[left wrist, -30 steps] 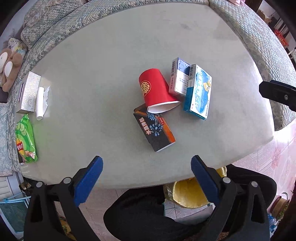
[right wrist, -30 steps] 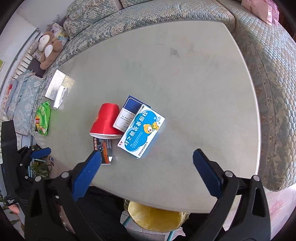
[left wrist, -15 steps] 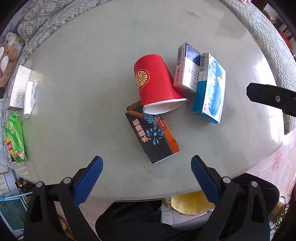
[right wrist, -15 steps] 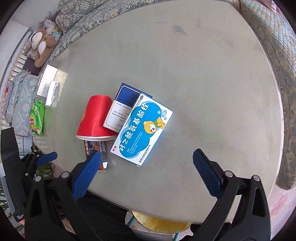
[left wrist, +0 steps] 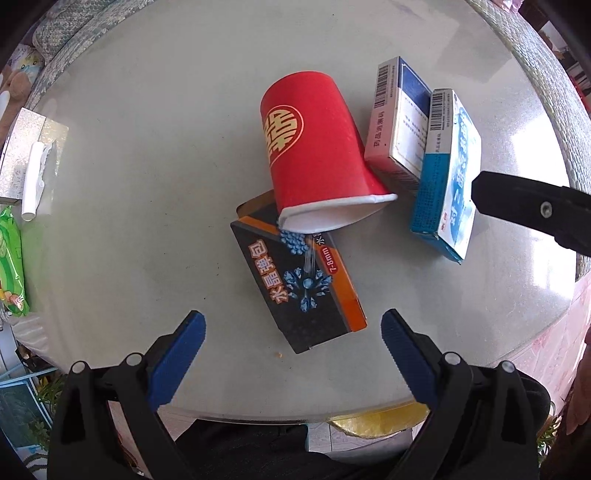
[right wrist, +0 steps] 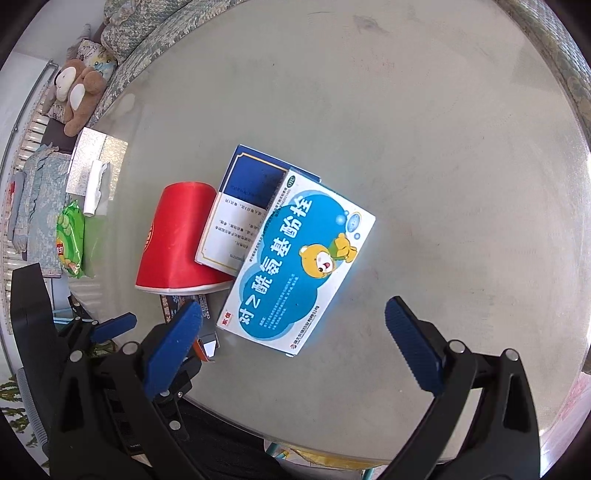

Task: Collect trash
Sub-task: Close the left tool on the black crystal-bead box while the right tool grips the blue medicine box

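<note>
A: We're over the table (left wrist: 147,129) now; left gripper (left wrist: 291,332) spread wide with nothing between its blue pads, hovering just above the near end of the black box (left wrist: 299,284).

B: And the red cup (left wrist: 314,155) lies on its side, rim resting on that black box's far end; the white-and-navy box (left wrist: 399,129) leans against the cup, with the blue box (left wrist: 447,184) overlapping it on the other side.

A: From the right wrist we see our right gripper (right wrist: 291,332) released too, jaws well apart; the blue box (right wrist: 295,266) sits just ahead of them, its near corner between the pads but not touched.

B: The red cup (right wrist: 173,240) is left of it there; all the trash is clustered near our edge of the table.

A: Far left we have a silver tissue box (left wrist: 22,155) and a green packet (left wrist: 11,266), well apart from the pile; a plush toy (right wrist: 75,92) sits on the sofa (right wrist: 147,33) beyond.
</note>
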Action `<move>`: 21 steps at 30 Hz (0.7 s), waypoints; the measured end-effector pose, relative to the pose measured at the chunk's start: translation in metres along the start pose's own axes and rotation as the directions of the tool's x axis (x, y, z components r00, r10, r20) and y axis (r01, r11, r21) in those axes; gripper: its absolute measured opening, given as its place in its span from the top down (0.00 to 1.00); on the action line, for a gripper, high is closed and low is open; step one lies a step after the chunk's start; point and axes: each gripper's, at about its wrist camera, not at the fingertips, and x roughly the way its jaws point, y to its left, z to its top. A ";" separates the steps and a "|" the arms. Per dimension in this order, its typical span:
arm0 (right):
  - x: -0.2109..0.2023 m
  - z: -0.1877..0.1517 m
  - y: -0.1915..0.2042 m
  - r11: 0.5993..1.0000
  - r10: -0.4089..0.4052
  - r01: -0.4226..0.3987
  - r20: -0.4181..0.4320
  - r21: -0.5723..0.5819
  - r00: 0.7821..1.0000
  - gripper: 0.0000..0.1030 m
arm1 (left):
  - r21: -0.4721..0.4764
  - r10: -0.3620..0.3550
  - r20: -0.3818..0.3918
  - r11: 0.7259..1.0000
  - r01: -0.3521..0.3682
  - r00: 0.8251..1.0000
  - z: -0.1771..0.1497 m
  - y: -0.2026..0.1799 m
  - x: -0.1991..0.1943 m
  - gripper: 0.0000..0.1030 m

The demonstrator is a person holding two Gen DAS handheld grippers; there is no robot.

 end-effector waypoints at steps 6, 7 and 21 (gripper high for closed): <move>0.008 0.006 -0.001 1.000 -0.004 0.004 -0.003 0.012 1.000 0.06 | -0.017 0.004 -0.002 1.000 -0.005 1.000 0.003 0.005 0.008 0.09; 0.009 0.006 -0.001 1.000 -0.006 0.006 -0.002 0.014 1.000 0.06 | -0.026 0.003 -0.002 1.000 -0.003 1.000 0.004 0.006 0.009 0.09; 0.028 0.012 0.004 0.999 0.003 -0.003 0.009 0.049 1.000 0.06 | -0.111 -0.055 -0.005 0.992 0.054 0.998 0.007 0.022 0.031 0.23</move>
